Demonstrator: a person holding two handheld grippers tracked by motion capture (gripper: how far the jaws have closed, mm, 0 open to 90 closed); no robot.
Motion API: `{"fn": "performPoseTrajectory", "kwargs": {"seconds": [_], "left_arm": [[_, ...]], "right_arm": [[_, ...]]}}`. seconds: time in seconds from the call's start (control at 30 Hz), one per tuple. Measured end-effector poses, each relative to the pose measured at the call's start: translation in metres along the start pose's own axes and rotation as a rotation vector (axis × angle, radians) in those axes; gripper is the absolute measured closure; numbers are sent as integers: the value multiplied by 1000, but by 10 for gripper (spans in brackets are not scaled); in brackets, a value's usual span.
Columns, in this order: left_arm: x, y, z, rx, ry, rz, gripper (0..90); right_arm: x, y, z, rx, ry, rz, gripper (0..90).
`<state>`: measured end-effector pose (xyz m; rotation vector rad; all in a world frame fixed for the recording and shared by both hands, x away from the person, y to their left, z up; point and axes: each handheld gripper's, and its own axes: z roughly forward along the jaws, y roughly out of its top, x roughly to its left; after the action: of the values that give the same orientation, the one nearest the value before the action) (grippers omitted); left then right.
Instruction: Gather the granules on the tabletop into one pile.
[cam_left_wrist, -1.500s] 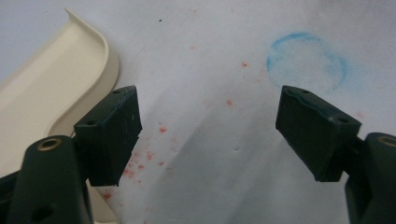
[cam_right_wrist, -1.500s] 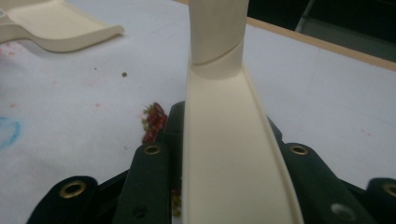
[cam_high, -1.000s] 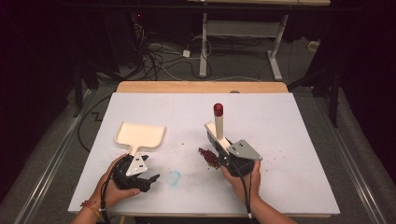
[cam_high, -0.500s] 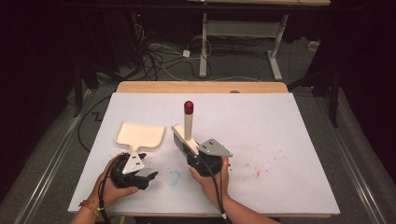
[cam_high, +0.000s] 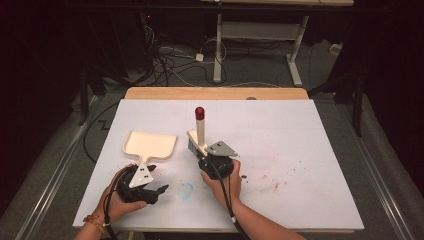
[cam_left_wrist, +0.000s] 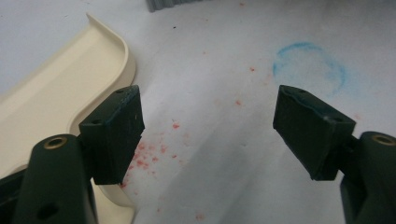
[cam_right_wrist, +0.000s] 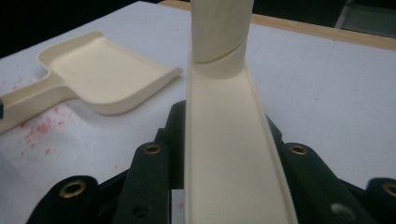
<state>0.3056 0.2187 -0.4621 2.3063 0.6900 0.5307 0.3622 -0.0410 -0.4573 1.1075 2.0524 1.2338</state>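
Note:
A cream dustpan (cam_high: 150, 145) lies flat at the table's left, its handle pointing toward the person. My left gripper (cam_high: 161, 189) rests beside that handle, open and holding nothing. In the left gripper view the dustpan's rim (cam_left_wrist: 60, 93) sits by one jaw of the left gripper (cam_left_wrist: 208, 135). My right gripper (cam_high: 204, 153) is shut on a cream hand brush (cam_high: 200, 131) with a red-tipped handle standing upright. Its grey bristles (cam_high: 192, 146) touch the table just right of the dustpan. In the right gripper view the brush back (cam_right_wrist: 229, 154) runs between the jaws of the right gripper (cam_right_wrist: 222, 126), with the dustpan (cam_right_wrist: 107, 74) behind.
Red crumbs (cam_left_wrist: 149, 154) speckle the white tabletop (cam_high: 310, 140) by the dustpan handle, and a faint red smear (cam_high: 272, 184) lies to the right. A blue ring stain (cam_high: 185, 190) sits between the hands. Cables and desk legs crowd the floor beyond the far wooden edge (cam_high: 215, 93).
The right gripper has carried the brush leftward across the table, from the middle right to just beside the dustpan. The left gripper has stayed open by the dustpan handle.

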Motion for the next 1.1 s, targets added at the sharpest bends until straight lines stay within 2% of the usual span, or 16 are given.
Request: {"fn": "performPoseTrajectory", "kwargs": {"seconds": [0.07, 0.1, 0.17, 0.27, 0.43, 0.53, 0.67, 0.73, 0.8, 0.9, 1.0, 1.1], "left_arm": [[0, 1, 1, 5, -3, 0, 235], [0, 1, 1, 9, -4, 2, 235], [-1, 2, 2, 13, -7, 4, 235], [-2, 3, 4, 18, -9, 3, 235], [-2, 4, 6, 27, -12, 7, 235], [-2, 4, 7, 31, -16, 6, 235], [-2, 5, 8, 38, -17, 12, 235], [-2, 5, 8, 39, -19, 11, 235], [-1, 5, 9, 42, -19, 7, 235], [-2, 5, 10, 48, -21, 12, 235], [-3, 4, 8, 43, -19, 14, 235], [-2, 3, 8, 42, -18, 10, 235]], "right_arm": [[-4, -2, -8, 21, 10, -37, 680], [-6, -3, -13, 41, 20, -30, 680], [-14, -3, -23, 56, 24, -73, 680], [-26, -3, -38, 76, 32, -78, 680], [-38, 4, -64, 45, 58, -95, 679], [-46, 8, -74, 38, 78, -115, 679], [-56, 11, -74, 26, 103, -126, 679], [-57, 10, -71, 27, 104, -97, 679], [-51, 7, -66, 29, 116, -76, 679], [-36, 1, -59, 15, 116, -72, 679], [-26, -1, -50, 21, 107, -108, 679], [-25, -5, -44, 37, 98, -122, 679]]}}
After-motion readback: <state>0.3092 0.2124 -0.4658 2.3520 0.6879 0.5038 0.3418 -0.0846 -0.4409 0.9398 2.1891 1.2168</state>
